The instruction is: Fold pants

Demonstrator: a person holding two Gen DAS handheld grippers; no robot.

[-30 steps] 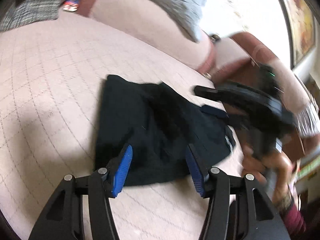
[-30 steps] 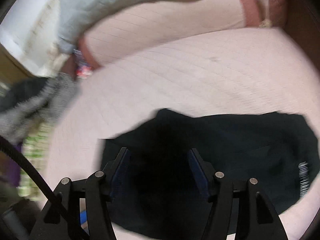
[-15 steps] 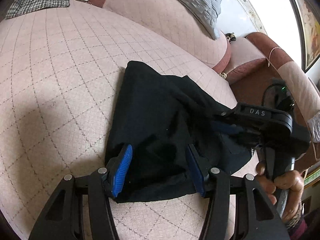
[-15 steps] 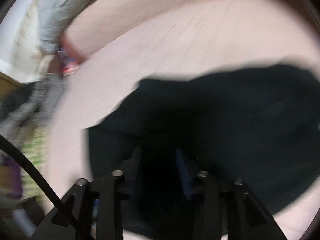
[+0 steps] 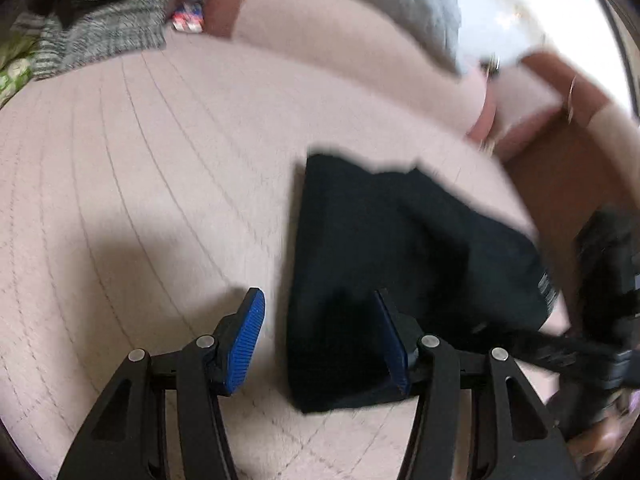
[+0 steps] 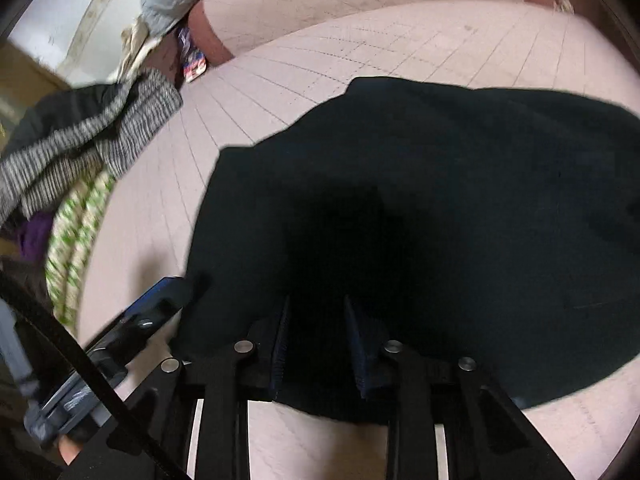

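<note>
With the black pants (image 6: 440,200) lying bunched on the pink sofa seat (image 5: 140,160), a fold is apparently being pinched by the narrowed right gripper (image 6: 316,344) while the left gripper (image 5: 320,340) is being held wide open and empty over the near edge, so the layers are being risked slipping apart.

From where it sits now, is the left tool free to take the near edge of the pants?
Probably yes. The left tool is open, with the near left corner of the black pants lying between its fingers on the pink cushion. Nothing lies in the way; the right tool grips further along.
</note>
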